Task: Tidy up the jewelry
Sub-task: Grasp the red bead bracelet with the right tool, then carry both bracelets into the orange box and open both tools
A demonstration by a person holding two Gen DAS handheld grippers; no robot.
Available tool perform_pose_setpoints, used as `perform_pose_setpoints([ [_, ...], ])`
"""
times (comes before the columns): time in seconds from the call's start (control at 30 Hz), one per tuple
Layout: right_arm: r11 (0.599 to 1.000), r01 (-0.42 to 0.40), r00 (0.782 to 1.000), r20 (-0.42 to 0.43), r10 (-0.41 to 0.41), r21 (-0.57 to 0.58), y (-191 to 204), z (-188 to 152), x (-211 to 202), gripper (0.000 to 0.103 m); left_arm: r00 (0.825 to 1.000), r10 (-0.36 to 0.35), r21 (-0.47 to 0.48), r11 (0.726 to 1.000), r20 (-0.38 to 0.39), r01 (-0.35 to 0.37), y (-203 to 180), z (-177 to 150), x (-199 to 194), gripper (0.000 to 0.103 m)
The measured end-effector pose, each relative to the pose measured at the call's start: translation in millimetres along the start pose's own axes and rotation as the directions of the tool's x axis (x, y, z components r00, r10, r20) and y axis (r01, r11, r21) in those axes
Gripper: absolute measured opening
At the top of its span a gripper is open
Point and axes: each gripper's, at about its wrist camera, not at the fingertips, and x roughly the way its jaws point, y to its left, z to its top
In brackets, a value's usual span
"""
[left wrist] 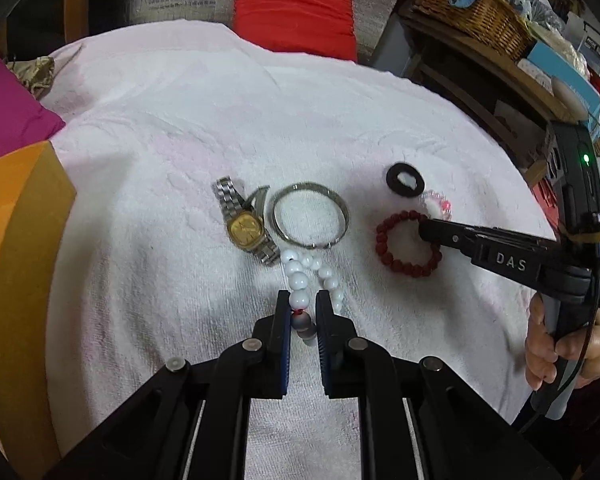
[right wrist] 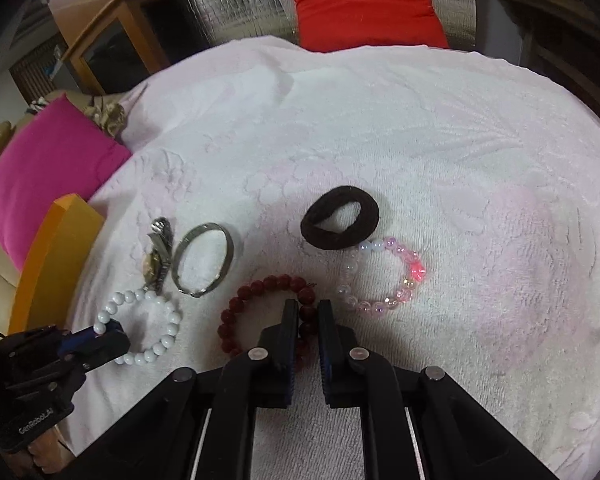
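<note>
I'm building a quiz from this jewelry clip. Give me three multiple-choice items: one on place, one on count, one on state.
1. What lies right beside the watch?
A. bangle
B. hair tie
C. pink bracelet

2. How many beaded bracelets lie on the towel?
A. one
B. two
C. three

3. What is between the right gripper's fingers?
A. nothing
B. red bracelet
C. bangle

Key: 1 A, the bangle lies against the watch. 2 C, white bracelet, red bracelet and pink bracelet. 3 B, red beads sit between its fingers; the left gripper closes on the white bracelet.
</note>
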Motion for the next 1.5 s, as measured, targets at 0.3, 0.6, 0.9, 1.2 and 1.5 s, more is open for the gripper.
perform_pose_setpoints([
  [0.3, 0.995, -0.08, 0.989, 0.117, 0.085, -0.054, 17, -5, -32, 0.011, 0.996, 0.052, 0.006, 0.999, 0.072, -0.053, 1, -5, -28, 0.009],
  [0.6, 0.989, -0.129, 0.976, 0.168, 0.139, -0.072, 32, -12, -49, 0.011, 0.979, 0.143, 0.006, 0.989, 0.144, -0.145, 0, -8, -56, 0.009],
  [0.9, 0.983, -0.161, 0.967, 0.183, 0.175, -0.087, 45, -12, -50, 0.011, 0.956, 0.217, -0.003, 0.975, 0.199, -0.221, 3, -9, -76, 0.009],
  [1.2, 0.975, -0.185, 0.957, 0.202, 0.207, -0.124, 68, -16, -54, 0.011, 0.924, 0.288, -0.025, 0.956, 0.251, -0.291, 8, -17, -100, 0.009],
  [1.5, 0.968, -0.192, 0.949, 0.222, 0.225, -0.16, 89, -21, -59, 0.011, 0.891, 0.336, -0.05, 0.94, 0.306, -0.337, 12, -24, -127, 0.009],
])
